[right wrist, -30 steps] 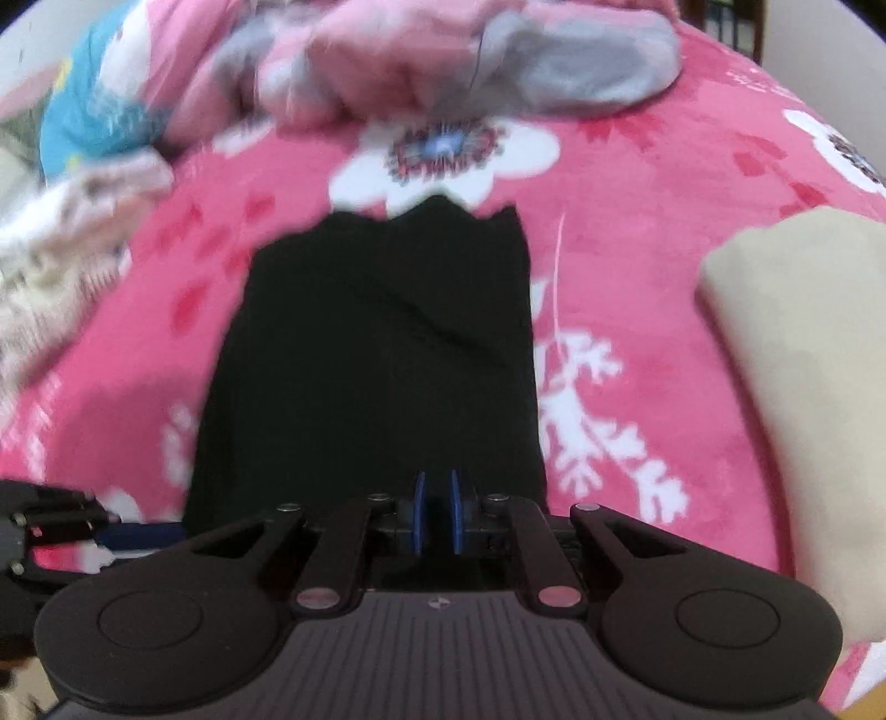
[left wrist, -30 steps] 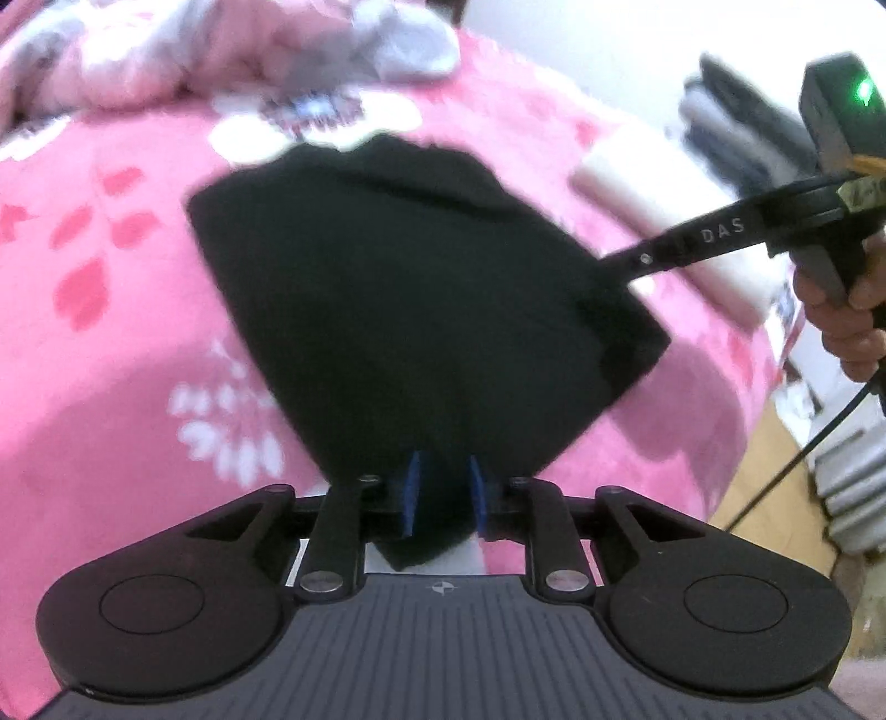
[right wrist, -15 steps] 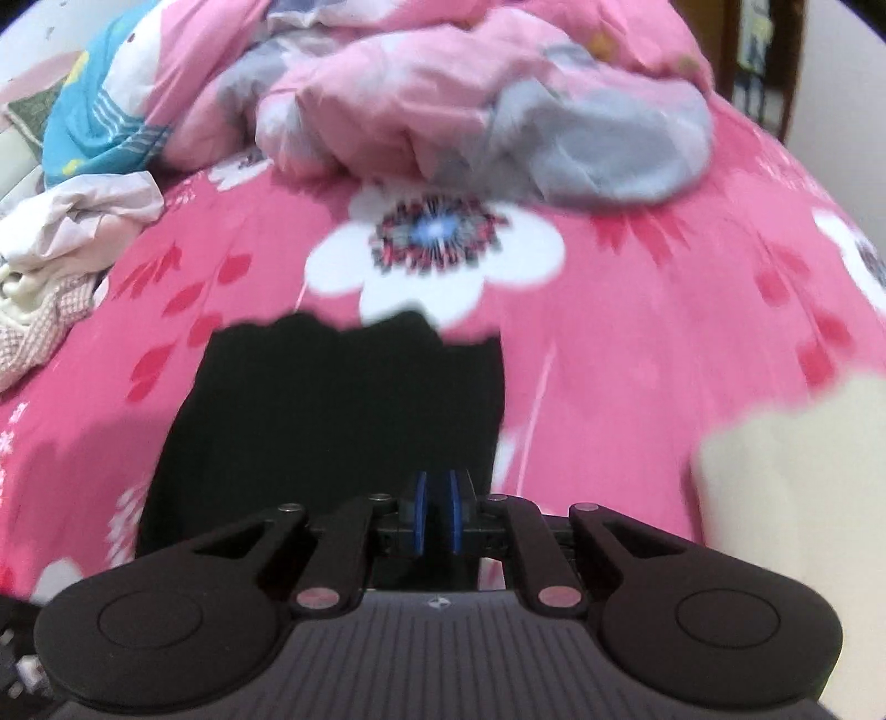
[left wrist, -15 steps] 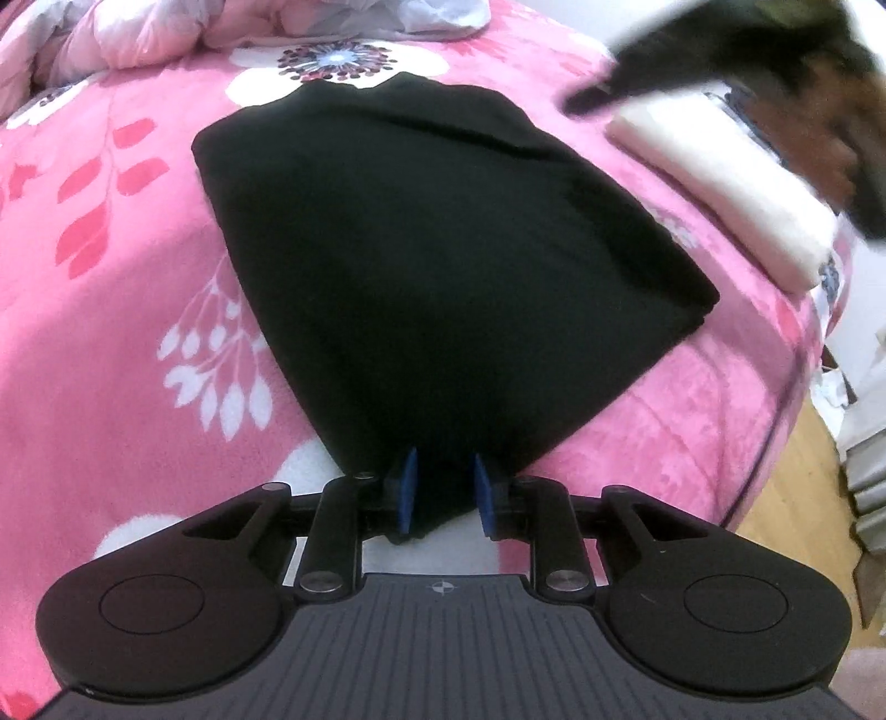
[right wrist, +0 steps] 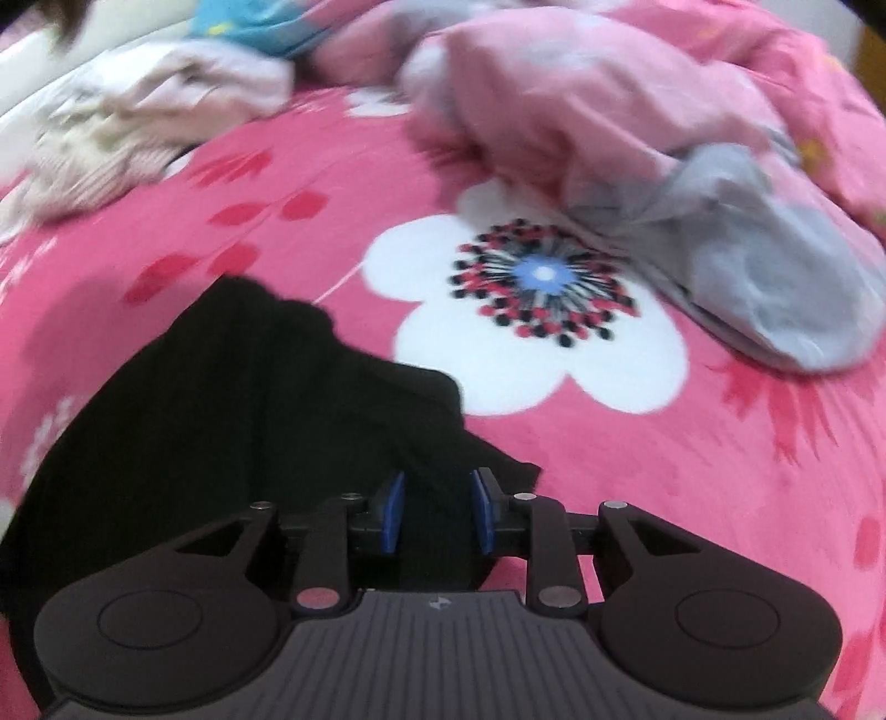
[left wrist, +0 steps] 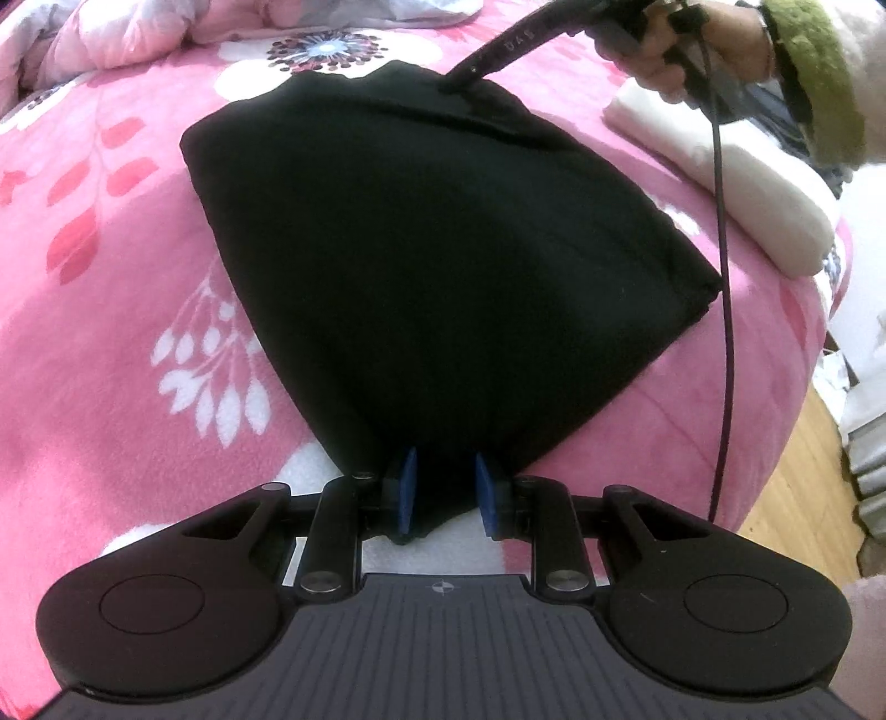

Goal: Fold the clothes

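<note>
Setting: a bed [left wrist: 99, 310] under a pink flowered blanket; the black garment [left wrist: 443, 249] lies flat in its middle, so the bed serves as the folding surface.

Left gripper [left wrist: 443, 490]: low at the near corner of the garment. Its jaws stand a little apart with the cloth corner bunched between the blue pads [left wrist: 408, 487]; whether the pads press on it or only flank it cannot be told. Likely reason for the position — to keep this corner anchored while the far side is arranged.

Right gripper [right wrist: 437, 512]: at the far edge of the garment, near the big white flower [right wrist: 526, 310] printed on the blanket. Its jaws are opening, black cloth lying between the pads, which appear clear of it. Judged purpose — letting go of an edge just laid down. The left view shows its black finger tip resting at that far edge, held by a hand [left wrist: 664, 44] in a green-cuffed sleeve.

Garment, appearance: plain black, matte, doubled over into a rough four-sided pad; near and left edges smooth, far edge rumpled with a small loose flap.

Folded white cloth [left wrist: 736, 188]: just beside the garment at the bed's right edge, apart from it — apparently a finished piece set aside.

Loose pile [right wrist: 138, 116]: pale unfolded clothes at the far left, blurred, well apart; a crumpled pink quilt [right wrist: 609, 99] behind.
</note>
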Demonstrator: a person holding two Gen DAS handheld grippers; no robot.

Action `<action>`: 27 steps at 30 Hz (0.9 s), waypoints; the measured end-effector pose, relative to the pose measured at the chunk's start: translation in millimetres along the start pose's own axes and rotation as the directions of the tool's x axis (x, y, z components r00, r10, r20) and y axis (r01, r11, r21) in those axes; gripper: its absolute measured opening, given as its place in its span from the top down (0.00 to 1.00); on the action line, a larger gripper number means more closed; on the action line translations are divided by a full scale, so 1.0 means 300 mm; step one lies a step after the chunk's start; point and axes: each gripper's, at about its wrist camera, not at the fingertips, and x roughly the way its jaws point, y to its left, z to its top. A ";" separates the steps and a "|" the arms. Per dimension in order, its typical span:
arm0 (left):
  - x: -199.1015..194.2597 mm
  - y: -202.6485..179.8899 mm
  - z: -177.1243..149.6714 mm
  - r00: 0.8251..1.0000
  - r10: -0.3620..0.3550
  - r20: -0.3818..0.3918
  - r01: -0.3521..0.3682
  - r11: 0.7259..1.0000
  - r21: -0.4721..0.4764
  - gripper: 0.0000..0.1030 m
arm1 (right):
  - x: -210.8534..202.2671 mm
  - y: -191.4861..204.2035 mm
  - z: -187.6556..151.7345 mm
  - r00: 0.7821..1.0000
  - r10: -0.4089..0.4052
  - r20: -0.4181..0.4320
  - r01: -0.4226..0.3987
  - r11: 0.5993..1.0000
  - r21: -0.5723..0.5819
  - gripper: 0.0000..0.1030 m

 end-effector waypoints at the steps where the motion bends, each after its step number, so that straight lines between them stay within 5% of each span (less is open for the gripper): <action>1: 0.001 -0.001 0.001 1.000 0.000 -0.001 0.000 1.000 0.001 0.77 | 0.001 0.006 0.002 1.000 0.013 -0.009 -0.013 1.000 -0.028 0.78; 3: 0.003 -0.005 0.001 1.000 0.004 -0.001 -0.004 1.000 0.005 0.77 | -0.009 0.015 0.003 1.000 0.005 -0.001 -0.005 0.998 -0.059 0.98; 6: 0.005 -0.011 0.000 1.000 0.012 0.000 -0.012 1.000 0.010 0.77 | -0.029 0.017 0.004 1.000 -0.013 0.022 0.014 0.997 -0.078 0.99; 15: 0.005 -0.023 -0.008 1.000 0.024 0.012 -0.024 0.999 0.025 0.76 | 0.013 -0.103 -0.053 0.996 -0.074 0.045 0.064 0.980 0.190 0.99; 22: 0.003 -0.028 -0.008 0.999 0.035 0.015 -0.036 0.999 0.033 0.76 | -0.058 -0.096 -0.024 0.980 -0.165 0.114 0.136 0.964 0.227 0.94; 27: 0.000 -0.037 -0.013 0.999 0.045 0.024 -0.045 0.999 0.029 0.76 | -0.069 -0.013 0.031 0.987 0.028 0.158 -0.051 0.988 0.144 0.94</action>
